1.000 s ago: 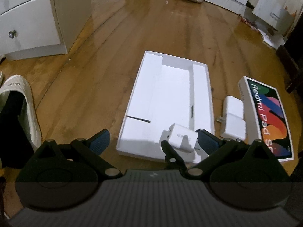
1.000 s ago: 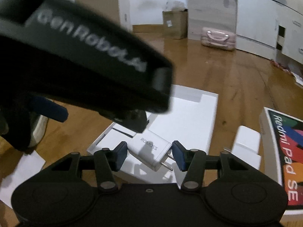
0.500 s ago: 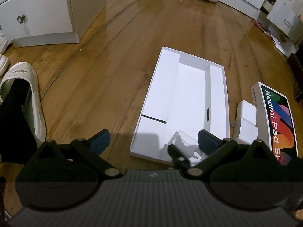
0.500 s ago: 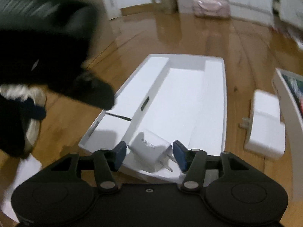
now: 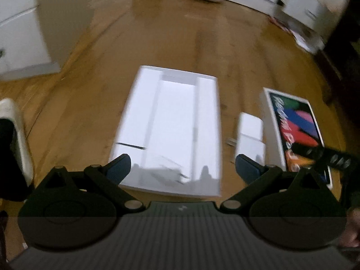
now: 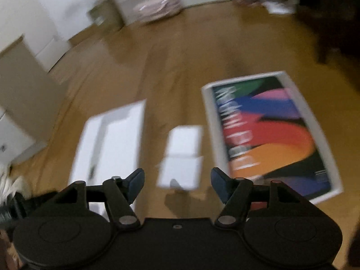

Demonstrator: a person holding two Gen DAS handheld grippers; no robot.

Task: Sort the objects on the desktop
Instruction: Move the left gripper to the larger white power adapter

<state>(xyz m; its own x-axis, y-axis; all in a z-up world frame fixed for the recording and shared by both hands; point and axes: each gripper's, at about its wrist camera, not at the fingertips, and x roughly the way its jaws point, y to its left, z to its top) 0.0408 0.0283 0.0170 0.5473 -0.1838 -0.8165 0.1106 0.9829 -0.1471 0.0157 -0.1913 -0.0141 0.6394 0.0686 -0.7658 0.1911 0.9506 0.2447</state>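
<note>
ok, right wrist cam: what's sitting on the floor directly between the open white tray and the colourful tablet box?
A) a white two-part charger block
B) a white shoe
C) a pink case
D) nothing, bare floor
A: the white charger block lies on the wood floor with the open white tray on one side and the colourful tablet box on the other, just ahead of the open right tool.

on the floor (image 5: 202,51), an open tray (image 5: 173,121) lies left, a box lid (image 5: 294,126) right, a small box (image 5: 250,137) between them, a charger (image 5: 166,171) in the tray's near end.
</note>
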